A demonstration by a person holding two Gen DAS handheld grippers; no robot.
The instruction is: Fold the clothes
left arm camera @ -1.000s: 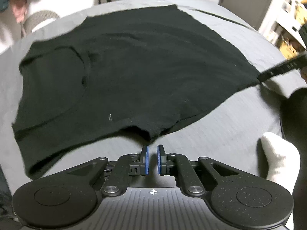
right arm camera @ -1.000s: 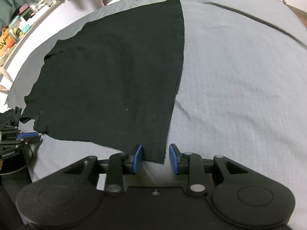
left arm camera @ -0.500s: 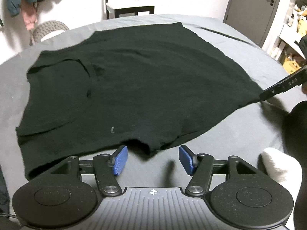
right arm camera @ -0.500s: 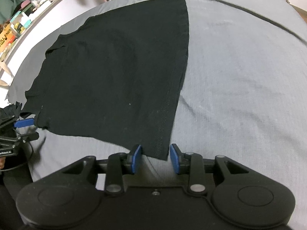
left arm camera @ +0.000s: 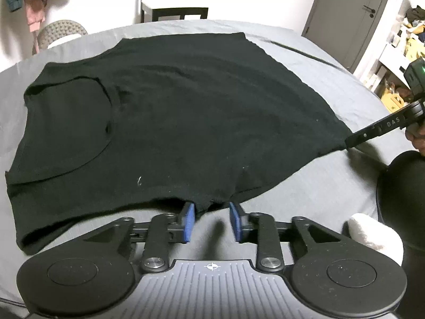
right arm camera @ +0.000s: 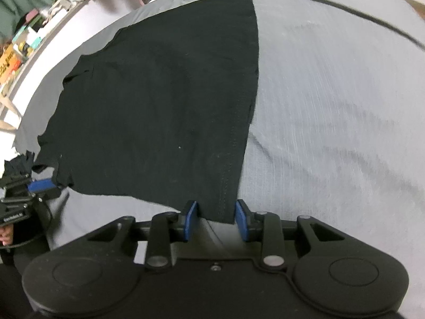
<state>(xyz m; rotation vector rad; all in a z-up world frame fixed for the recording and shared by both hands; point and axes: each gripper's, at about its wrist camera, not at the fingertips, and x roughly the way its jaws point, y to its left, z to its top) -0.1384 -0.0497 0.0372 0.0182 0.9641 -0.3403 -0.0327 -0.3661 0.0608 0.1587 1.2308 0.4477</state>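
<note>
Black shirt (left arm camera: 186,122) spread flat on grey bed sheet (right arm camera: 332,106), left gripper (left arm camera: 211,222) jaws apart around near sleeve edge, right gripper (right arm camera: 215,220) jaws apart around hem corner.

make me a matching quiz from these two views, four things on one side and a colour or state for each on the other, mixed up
Things:
1. t-shirt
2. bed sheet
3. left tongs
4. chair

Colour or state:
a. grey, spread under the garment
b. stands beyond the far edge of the bed
c. black, laid out flat
d. open, a bit of the shirt's near edge between the blue pads

Pairs: 1-c, 2-a, 3-d, 4-b
</note>
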